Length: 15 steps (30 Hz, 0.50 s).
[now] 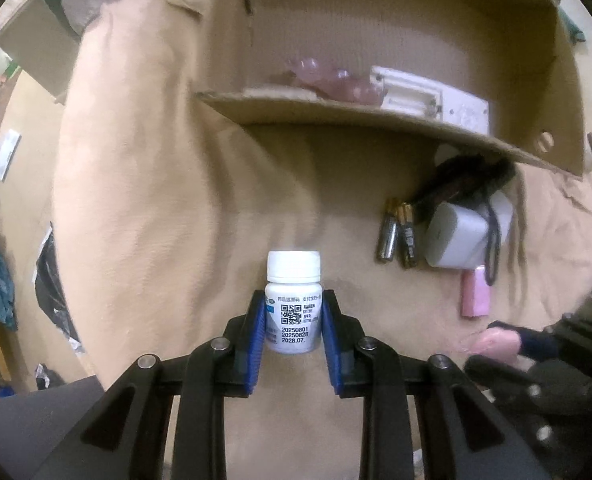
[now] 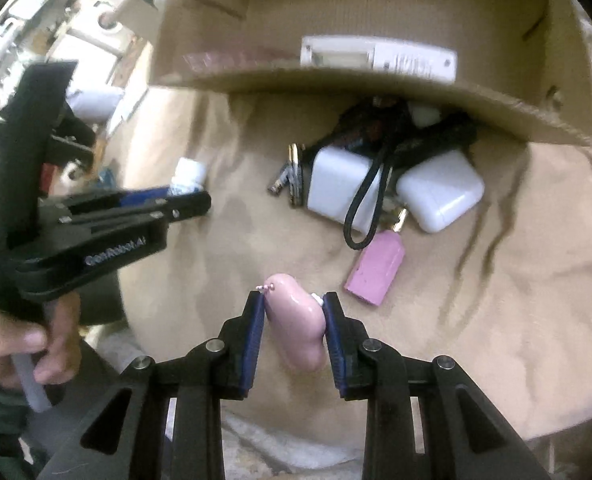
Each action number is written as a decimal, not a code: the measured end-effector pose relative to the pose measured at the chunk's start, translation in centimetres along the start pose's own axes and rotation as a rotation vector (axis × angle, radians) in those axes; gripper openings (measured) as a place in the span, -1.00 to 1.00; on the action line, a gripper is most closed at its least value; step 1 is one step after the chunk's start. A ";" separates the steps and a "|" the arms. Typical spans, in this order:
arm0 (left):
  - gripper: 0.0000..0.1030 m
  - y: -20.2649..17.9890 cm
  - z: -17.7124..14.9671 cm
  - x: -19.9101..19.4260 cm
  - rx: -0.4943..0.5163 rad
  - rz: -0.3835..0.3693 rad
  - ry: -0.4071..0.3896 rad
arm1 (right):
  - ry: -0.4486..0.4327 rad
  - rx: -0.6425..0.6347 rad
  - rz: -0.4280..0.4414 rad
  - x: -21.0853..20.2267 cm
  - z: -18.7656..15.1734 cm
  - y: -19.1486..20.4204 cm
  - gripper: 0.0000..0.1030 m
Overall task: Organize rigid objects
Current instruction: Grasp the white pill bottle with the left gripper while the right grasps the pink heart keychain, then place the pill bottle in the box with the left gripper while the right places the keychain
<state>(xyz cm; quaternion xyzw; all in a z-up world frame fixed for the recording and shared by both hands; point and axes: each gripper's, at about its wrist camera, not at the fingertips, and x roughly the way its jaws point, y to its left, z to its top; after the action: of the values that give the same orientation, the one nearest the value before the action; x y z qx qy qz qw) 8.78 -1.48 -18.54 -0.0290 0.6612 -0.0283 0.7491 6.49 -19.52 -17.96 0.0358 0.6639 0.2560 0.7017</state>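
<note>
**Both pairs of fingers loaded in front of the cardboard box**

The left gripper [image 1: 294, 320] has its blue-padded fingers [image 1: 256, 332] closed on a small white pill bottle [image 1: 294, 304] — a screw cap on top, a label with a square code and printed dates facing the camera. The pads press its lower body from both sides; the cap and shoulder stand clear beyond the fingertips.

The right gripper [image 2: 294, 312] is closed on a glossy pink bean-shaped charm [image 2: 297, 320] with a tiny bead chain at its far end. The pads grip it across the middle, and its rounded ends stick out ahead of and behind the fingers.

Beyond both sets of fingers lies a tan cloth [image 1: 144, 200] spread over the counter, wrinkled but bare just ahead of the bottle. Ahead and to the right of the fingers sits a cluster — two batteries [image 1: 397, 236] side by side, a white charger [image 1: 455, 236] with a black cord looped over it, a second white charger [image 2: 439, 192] touching it, and a pink eraser [image 2: 375, 272] nearest the right fingers.

Further ahead stands the open cardboard box [image 1: 375, 120], its near flap hanging over the back of that cluster. Inside it rest a white remote [image 1: 427, 96] and some pale pink pieces [image 1: 327, 76], blurred. A hand [image 2: 28, 344] grips the left tool's handle.
</note>
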 end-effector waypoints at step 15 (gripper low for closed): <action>-0.54 -1.7 1.8 -9.4 0.050 0.005 -0.226 | -0.315 0.012 0.044 -8.4 3.4 0.7 -0.38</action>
<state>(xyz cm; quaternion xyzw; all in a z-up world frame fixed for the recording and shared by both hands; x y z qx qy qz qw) 9.36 -2.41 -8.94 -0.0117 0.5718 -0.0397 0.8194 9.62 -21.40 -9.61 0.0945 0.5464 0.2586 0.7910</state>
